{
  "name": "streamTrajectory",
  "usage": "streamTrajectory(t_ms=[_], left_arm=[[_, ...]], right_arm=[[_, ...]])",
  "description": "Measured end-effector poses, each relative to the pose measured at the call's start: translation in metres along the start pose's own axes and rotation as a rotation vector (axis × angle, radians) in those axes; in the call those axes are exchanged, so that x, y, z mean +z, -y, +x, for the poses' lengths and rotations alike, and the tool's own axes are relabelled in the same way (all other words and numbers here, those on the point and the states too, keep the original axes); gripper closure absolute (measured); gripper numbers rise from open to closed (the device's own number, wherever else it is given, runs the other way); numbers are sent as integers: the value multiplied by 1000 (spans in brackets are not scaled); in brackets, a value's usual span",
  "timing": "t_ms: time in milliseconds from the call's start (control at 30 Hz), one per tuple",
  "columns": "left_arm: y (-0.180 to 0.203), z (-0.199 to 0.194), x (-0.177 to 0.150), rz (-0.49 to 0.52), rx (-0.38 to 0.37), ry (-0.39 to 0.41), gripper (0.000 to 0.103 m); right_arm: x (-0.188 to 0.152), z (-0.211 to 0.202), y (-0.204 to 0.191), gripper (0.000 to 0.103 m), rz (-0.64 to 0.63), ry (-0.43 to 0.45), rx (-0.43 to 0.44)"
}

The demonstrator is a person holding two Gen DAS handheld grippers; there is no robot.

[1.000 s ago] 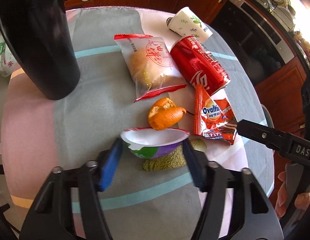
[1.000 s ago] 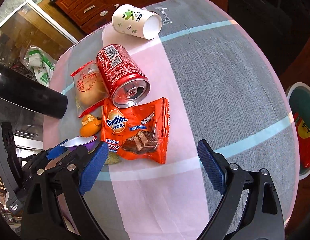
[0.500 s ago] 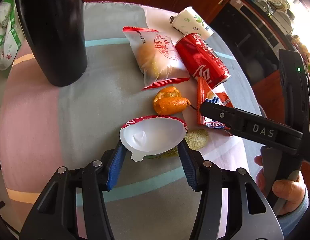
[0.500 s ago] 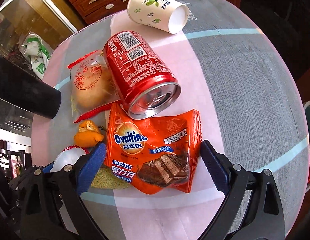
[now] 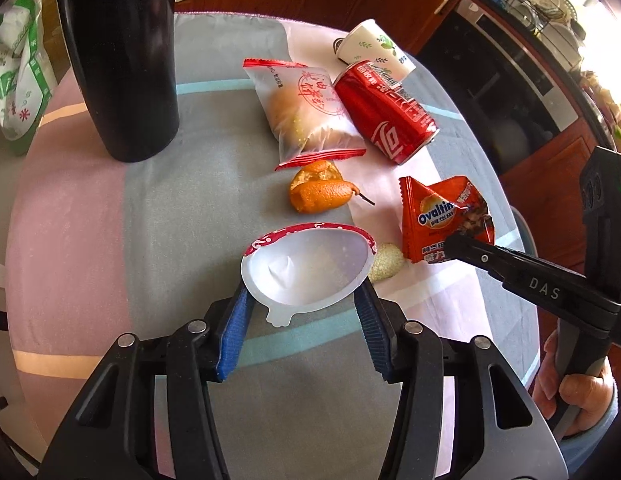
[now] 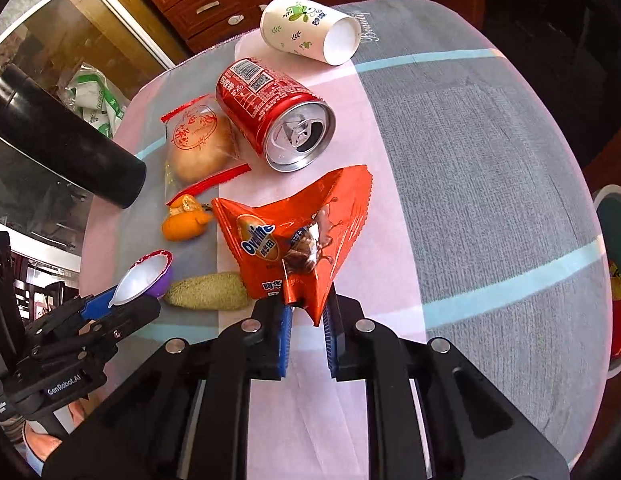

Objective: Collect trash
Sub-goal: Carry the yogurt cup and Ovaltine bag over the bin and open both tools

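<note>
Pinching the orange Ovaltine wrapper (image 6: 298,240) by its near edge, my right gripper (image 6: 306,320) has just been closing its jaws, and the foil now buckles up between the blue pads (image 6: 283,332) into a creased tent. The wrapper sits on the pale pink band of the tablecloth (image 6: 490,168), just in front of the red soda can (image 6: 276,114), which lies on its side with the opened top facing me. Beyond the can a paper cup (image 6: 310,30) printed with green leaves also lies on its side.

My left gripper (image 5: 304,312) is clamped on a small plastic cup (image 5: 306,266) with a red rim, the pads pressing its sides (the inside is white and looks empty). From the right wrist view I can see that its outer wall is purple. Just past it lies a piece of orange peel (image 5: 320,194), and beside the cup a greenish-yellow crumbly lump (image 6: 208,292) rests on the cloth. A sealed clear bag with a bun (image 5: 304,110) lies beside the can. A tall black cylinder (image 5: 120,56) stands well apart at the far left of the table. A hand (image 5: 570,392) holds the right gripper's handle at the edge of the left wrist view.
</note>
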State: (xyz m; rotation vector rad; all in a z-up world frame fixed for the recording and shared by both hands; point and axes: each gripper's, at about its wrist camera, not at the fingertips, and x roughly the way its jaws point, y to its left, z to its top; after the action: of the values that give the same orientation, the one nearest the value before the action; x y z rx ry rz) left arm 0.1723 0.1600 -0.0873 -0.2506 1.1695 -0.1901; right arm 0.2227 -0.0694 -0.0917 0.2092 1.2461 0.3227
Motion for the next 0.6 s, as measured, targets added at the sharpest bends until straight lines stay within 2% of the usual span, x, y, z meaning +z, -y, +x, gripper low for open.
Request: streamTrajectory(t_ms=[167, 600], left_arm=[[15, -16, -8, 37, -4, 37, 51], [72, -27, -15, 138, -18, 44, 51]], right_arm=[[-13, -26, 13, 95, 9, 37, 10], [-31, -78, 42, 97, 41, 130, 70]])
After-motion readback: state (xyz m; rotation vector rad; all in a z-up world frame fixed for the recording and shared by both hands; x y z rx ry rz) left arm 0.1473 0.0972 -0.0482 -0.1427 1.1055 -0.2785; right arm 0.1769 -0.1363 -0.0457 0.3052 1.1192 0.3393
